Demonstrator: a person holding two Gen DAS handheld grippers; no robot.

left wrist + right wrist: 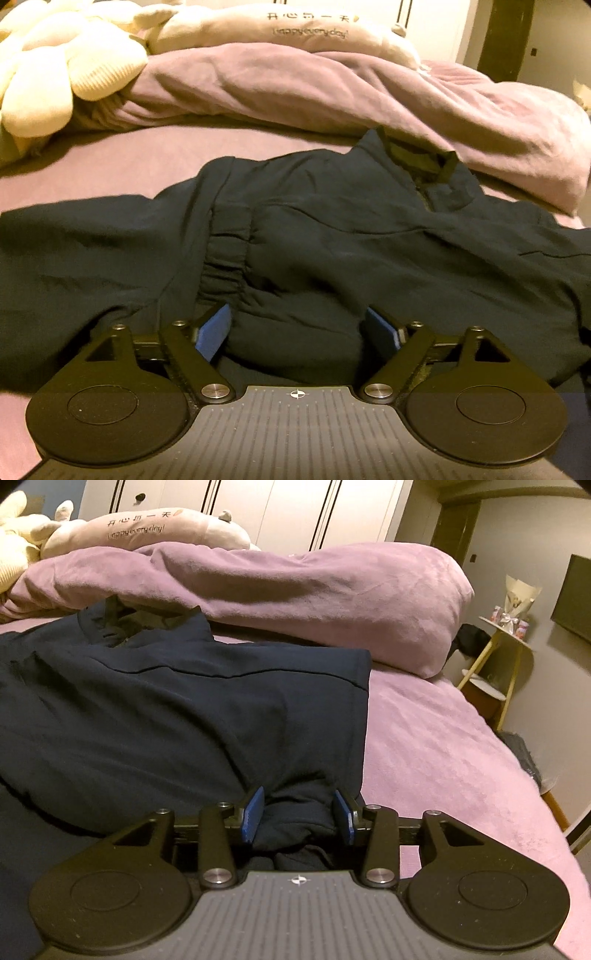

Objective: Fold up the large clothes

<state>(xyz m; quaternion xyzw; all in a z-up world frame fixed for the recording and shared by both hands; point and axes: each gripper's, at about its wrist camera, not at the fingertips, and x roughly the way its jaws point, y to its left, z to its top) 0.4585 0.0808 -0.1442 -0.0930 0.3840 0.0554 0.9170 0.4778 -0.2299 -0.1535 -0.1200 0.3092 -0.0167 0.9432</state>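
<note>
A dark navy jacket (332,236) lies spread on the purple bed sheet (110,162), collar toward the far side. One sleeve with an elastic cuff (225,258) is folded across its body. My left gripper (297,332) is open with a bunch of the jacket's near hem between its blue pads. In the right wrist view the jacket (166,709) fills the left half, its right side folded in to a straight edge. My right gripper (301,818) is partly closed, and a wad of the jacket's near hem fills the gap between its blue pads.
A rumpled purple duvet (314,590) lies across the bed behind the jacket. Cream plush toys (55,74) and a long printed pillow (147,528) sit at the back. The bed's right edge drops to a small side table (506,638) by the wall.
</note>
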